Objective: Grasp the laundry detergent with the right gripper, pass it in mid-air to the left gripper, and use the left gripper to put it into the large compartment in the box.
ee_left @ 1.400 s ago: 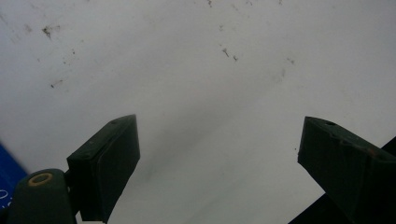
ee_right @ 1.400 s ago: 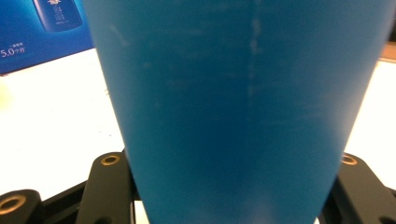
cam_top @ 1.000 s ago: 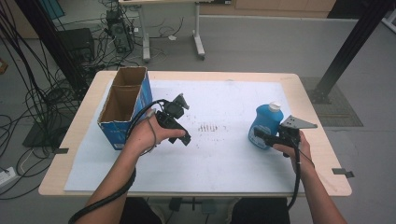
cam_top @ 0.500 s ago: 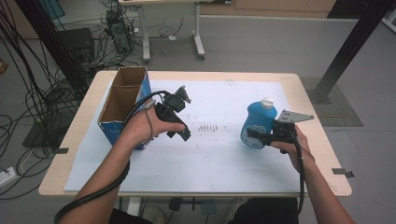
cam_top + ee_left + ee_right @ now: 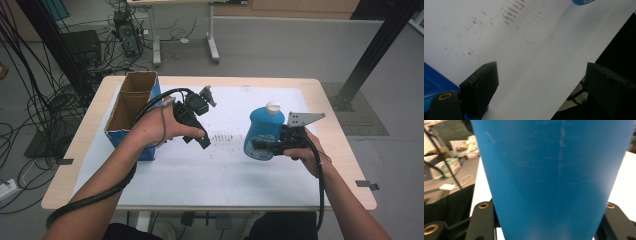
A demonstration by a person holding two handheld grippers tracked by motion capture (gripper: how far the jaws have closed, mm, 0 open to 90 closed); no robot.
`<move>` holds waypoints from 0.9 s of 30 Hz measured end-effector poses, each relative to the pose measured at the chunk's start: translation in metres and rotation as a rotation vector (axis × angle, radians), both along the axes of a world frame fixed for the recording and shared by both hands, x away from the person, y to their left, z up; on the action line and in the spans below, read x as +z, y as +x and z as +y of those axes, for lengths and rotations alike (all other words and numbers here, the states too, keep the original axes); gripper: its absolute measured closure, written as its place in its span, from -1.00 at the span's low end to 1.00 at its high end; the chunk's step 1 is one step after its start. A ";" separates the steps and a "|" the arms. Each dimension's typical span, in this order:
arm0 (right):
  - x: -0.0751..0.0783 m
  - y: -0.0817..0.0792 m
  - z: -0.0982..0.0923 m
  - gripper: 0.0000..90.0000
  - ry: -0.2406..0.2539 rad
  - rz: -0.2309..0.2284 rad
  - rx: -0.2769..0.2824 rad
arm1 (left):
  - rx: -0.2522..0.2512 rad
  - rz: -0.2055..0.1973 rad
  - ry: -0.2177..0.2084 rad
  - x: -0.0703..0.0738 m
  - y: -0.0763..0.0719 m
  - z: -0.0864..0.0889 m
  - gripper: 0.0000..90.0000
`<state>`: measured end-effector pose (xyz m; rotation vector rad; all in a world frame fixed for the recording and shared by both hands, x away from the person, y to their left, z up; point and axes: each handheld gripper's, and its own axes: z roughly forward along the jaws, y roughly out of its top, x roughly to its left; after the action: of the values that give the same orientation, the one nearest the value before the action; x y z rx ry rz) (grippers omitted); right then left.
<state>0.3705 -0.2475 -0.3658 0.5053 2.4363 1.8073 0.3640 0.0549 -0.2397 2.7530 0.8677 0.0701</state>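
Although the cardboard box [image 5: 131, 116] at the table's left edge stands open and empty as far as can be seen, the blue bottle [image 5: 263, 133] is already secured: in the high view the right gripper [image 5: 260, 146] pinches its lower body and holds it clear of the white table cover [image 5: 200, 175], tilted slightly, white cap [image 5: 273, 106] uppermost. The left gripper [image 5: 206, 97] hangs above the table beside the box, carrying nothing. Judged from this, the pick-up is done; the carry to the box, if that is the destination, and the release remain.

In the left gripper view, the jaws stand spread wide with only the speckled cover between them; a corner of the bottle [image 5: 583, 1] shows at the top edge.

In the right gripper view, both jaws press against the sides of the bottle [image 5: 551, 180].

Compared with the earlier high views, both hands are higher, and the bottle has moved left, towards the table's centre.
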 end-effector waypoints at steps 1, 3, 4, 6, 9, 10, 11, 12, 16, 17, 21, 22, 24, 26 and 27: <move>0.001 -0.001 0.003 -0.03 -0.005 0.000 0.014 | -0.011 0.003 -0.007 0.002 -0.001 -0.001 -0.71; 0.004 -0.002 0.010 -0.03 -0.010 -0.004 0.051 | -0.049 0.006 -0.018 0.008 -0.003 -0.004 -0.71; 0.004 -0.002 0.010 -0.03 -0.010 -0.004 0.051 | -0.049 0.006 -0.018 0.008 -0.003 -0.004 -0.71; 0.005 -0.002 0.015 -0.03 -0.007 -0.006 0.076 | -0.073 0.004 -0.025 0.013 -0.005 -0.007 -0.71; 0.006 -0.004 0.022 -0.03 0.000 -0.005 0.118 | -0.105 0.007 -0.041 0.019 -0.007 -0.011 -0.71; 0.007 -0.005 0.024 -0.03 -0.001 -0.004 0.128 | -0.117 0.006 -0.040 0.020 -0.008 -0.012 -0.71; 0.008 -0.005 0.026 -0.03 -0.001 -0.007 0.138 | -0.127 0.005 -0.041 0.022 -0.009 -0.013 -0.71; 0.009 -0.006 0.028 -0.03 0.000 -0.005 0.146 | -0.138 0.009 -0.041 0.024 -0.010 -0.015 -0.71; 0.013 -0.008 0.037 -0.04 0.012 -0.010 0.193 | -0.175 0.010 -0.048 0.029 -0.012 -0.020 -0.71; 0.014 -0.008 0.039 -0.03 0.011 -0.008 0.205 | -0.194 0.009 -0.054 0.032 -0.013 -0.022 -0.71; 0.016 -0.011 0.047 -0.04 0.003 -0.011 0.243 | -0.226 0.005 -0.046 0.034 -0.015 -0.025 -0.71; 0.016 -0.011 0.047 -0.04 0.003 -0.011 0.243 | -0.237 0.004 -0.041 0.035 -0.016 -0.026 -0.71; 0.017 -0.012 0.052 -0.04 0.000 -0.012 0.264 | -0.247 0.006 -0.041 0.037 -0.017 -0.027 -0.71; 0.017 -0.014 0.056 -0.04 -0.001 -0.011 0.278 | -0.257 0.006 -0.044 0.038 -0.018 -0.030 -0.71; 0.017 -0.015 0.058 -0.04 -0.004 -0.012 0.284 | -0.264 0.006 -0.044 0.038 -0.018 -0.031 -0.71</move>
<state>0.3557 -0.1891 -0.3490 0.1508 2.6145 1.8943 0.3455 0.0242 -0.2012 2.8004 0.4935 -0.0062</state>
